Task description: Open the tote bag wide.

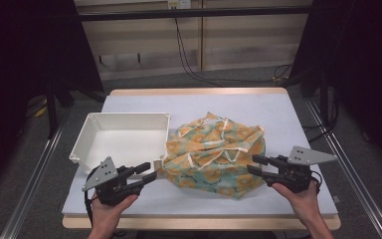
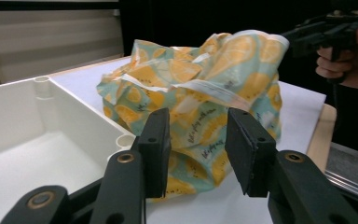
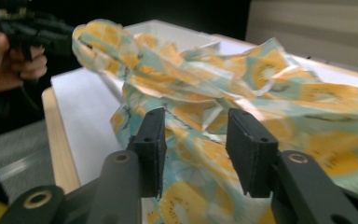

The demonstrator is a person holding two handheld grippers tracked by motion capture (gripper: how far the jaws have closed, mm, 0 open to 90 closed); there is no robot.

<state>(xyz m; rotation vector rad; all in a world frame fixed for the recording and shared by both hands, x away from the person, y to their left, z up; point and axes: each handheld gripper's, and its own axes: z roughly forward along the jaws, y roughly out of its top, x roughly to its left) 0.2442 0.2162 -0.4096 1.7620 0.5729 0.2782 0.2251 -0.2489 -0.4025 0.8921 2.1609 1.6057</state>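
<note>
Crumpled lemon-print cloth (image 1: 216,154) is lying mid-surface, just beside white tray (image 1: 124,137). L gripper (image 1: 149,172) & R gripper (image 1: 253,165) are flanking it, jaws partly apart w/ nothing between them, pads not pressing on cloth.

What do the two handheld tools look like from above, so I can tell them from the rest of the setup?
Both tools, left tool and right tool, are black pistol-grip bodies with two flat, rectangular black jaws on brass-coloured pivot pins. Each carries a grey three-cornered plate dotted with small holes. A black cable trails from the left one. The forearms are bare, without sleeves.
</note>
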